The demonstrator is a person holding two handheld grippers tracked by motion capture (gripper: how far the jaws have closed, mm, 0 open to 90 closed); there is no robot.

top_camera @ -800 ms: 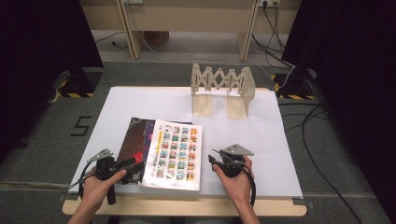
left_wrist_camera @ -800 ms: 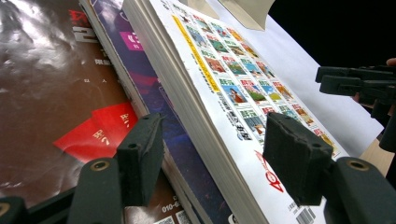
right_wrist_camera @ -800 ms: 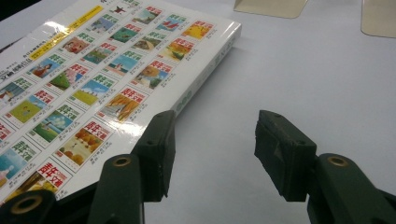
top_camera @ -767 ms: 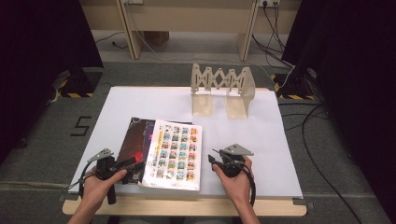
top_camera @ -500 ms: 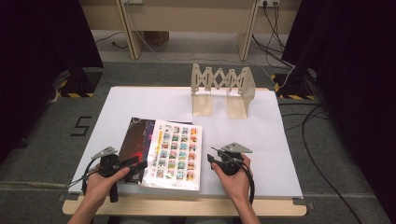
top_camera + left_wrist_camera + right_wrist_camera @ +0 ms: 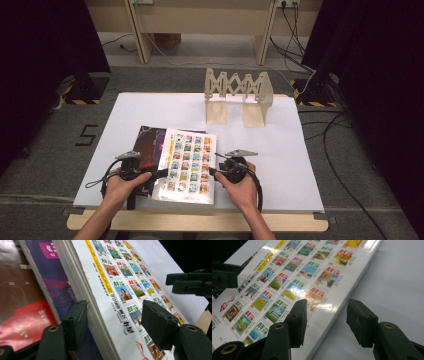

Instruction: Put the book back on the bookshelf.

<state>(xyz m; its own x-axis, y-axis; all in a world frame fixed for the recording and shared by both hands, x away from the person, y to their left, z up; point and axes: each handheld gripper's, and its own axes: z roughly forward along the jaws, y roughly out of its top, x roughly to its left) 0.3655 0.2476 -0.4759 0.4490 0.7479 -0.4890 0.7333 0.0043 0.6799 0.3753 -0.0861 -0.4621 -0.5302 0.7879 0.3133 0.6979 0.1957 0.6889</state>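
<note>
A thick white book (image 6: 187, 162) with a grid of small colourful pictures on its cover lies on a dark red and purple book (image 6: 150, 145) at the near middle of the table. My left gripper (image 6: 157, 174) is at the white book's left edge. In the left gripper view its jaws (image 6: 115, 322) stand open astride that edge (image 6: 95, 302), one pad over the dark book (image 6: 25, 290), the other above the white cover. My right gripper (image 6: 214, 165) is at the book's right edge, open (image 6: 325, 320), with the edge of the white book (image 6: 294, 277) between its pads, untouched.
A wooden accordion-style rack (image 6: 237, 97) stands at the back of the white table sheet (image 6: 280, 145). The other gripper shows across the book in each gripper view (image 6: 190, 283) (image 6: 224, 277). The table's wooden front edge (image 6: 200, 222) runs just behind my hands.
My left hand has edged a little to the right, toward the white book's left edge. The right hand and the books have hardly moved.
</note>
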